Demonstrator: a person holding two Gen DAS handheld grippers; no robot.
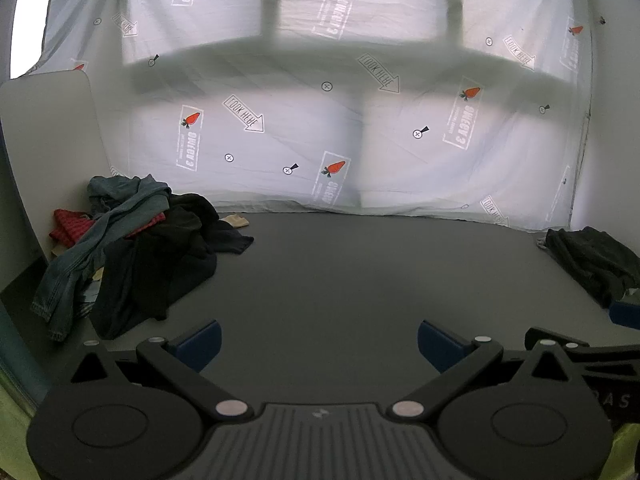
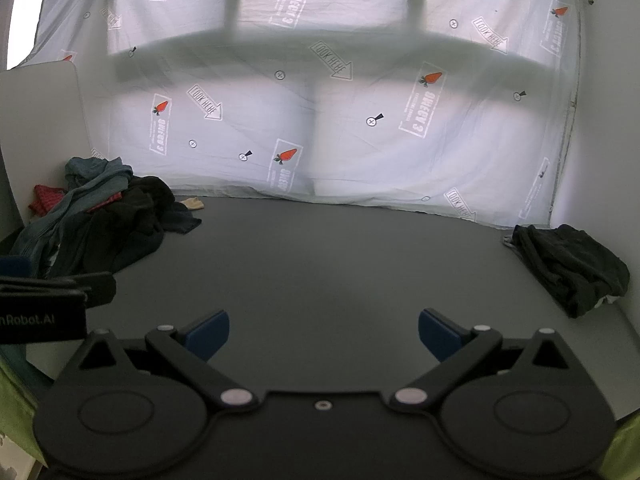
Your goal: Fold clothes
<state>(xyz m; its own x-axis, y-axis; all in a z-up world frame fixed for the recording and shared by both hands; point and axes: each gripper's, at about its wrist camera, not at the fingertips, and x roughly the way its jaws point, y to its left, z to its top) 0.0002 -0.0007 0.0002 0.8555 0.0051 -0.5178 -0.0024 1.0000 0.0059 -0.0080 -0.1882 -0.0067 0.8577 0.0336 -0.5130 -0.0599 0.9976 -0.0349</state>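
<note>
A heap of unfolded clothes [image 1: 132, 252] lies at the table's far left: blue jeans, black garments and a red checked piece. It also shows in the right wrist view [image 2: 104, 224]. A folded dark garment [image 1: 592, 268] sits at the far right edge, and shows in the right wrist view [image 2: 572, 264]. My left gripper [image 1: 319, 342] is open and empty above the dark grey table [image 1: 340, 272]. My right gripper [image 2: 323, 334] is open and empty too. Both are well short of the clothes. The left gripper's body [image 2: 44, 300] shows at the right wrist view's left edge.
A pale printed sheet [image 1: 320, 120] hangs behind the table as a backdrop. A white panel [image 1: 44, 152] stands at the far left behind the heap. Lime-green cloth [image 2: 16, 412] shows at the near table corners.
</note>
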